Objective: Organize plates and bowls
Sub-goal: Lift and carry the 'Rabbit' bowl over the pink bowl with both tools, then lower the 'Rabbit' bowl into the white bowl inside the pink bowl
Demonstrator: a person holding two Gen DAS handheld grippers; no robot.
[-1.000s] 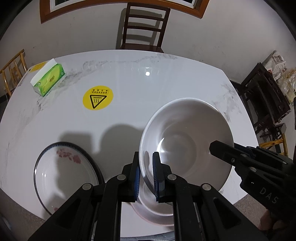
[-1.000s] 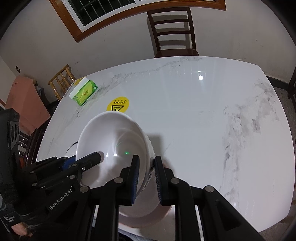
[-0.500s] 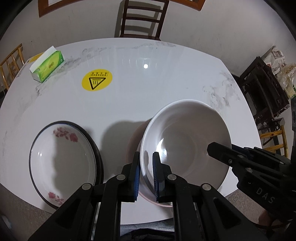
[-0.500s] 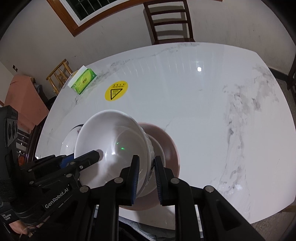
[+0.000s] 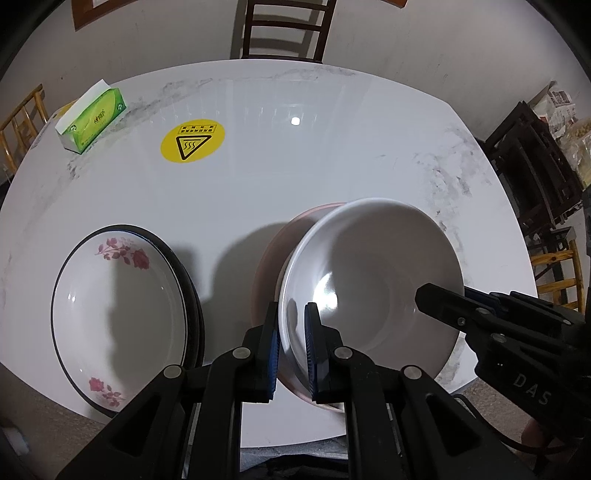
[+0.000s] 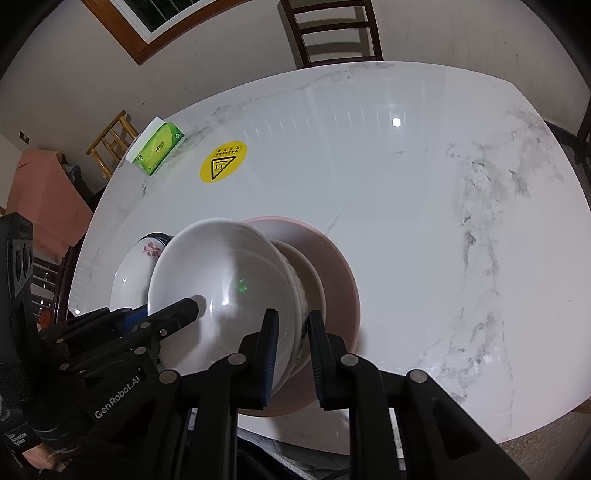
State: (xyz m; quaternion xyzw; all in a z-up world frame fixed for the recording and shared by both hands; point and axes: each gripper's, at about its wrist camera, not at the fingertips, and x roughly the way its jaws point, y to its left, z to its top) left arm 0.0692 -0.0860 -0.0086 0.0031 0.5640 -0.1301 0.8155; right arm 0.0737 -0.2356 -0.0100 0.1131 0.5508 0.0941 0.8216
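A white bowl (image 5: 376, 280) (image 6: 229, 273) hangs tilted over a pink plate (image 5: 269, 258) (image 6: 332, 254) near the table's front edge. My left gripper (image 5: 291, 332) is shut on the bowl's near-left rim, one pad inside and one outside. My right gripper (image 6: 291, 339) is shut on the opposite rim in the same way. Each shows in the other's view: the right gripper (image 5: 443, 295) at the right, the left gripper (image 6: 162, 312) at the lower left. Whether the bowl touches the pink plate I cannot tell. A dark-rimmed flowered plate (image 5: 118, 314) (image 6: 136, 266) lies to the left.
On the white marble table (image 5: 332, 147), a green tissue box (image 5: 92, 118) sits at the far left and a yellow warning sticker (image 5: 192, 142) lies near it. A wooden chair (image 5: 284, 29) stands behind the table, and dark chairs (image 5: 528, 166) stand to the right.
Both grippers have sunk toward the table with the bowl still held between them. The pink plate has come into sight under the bowl.
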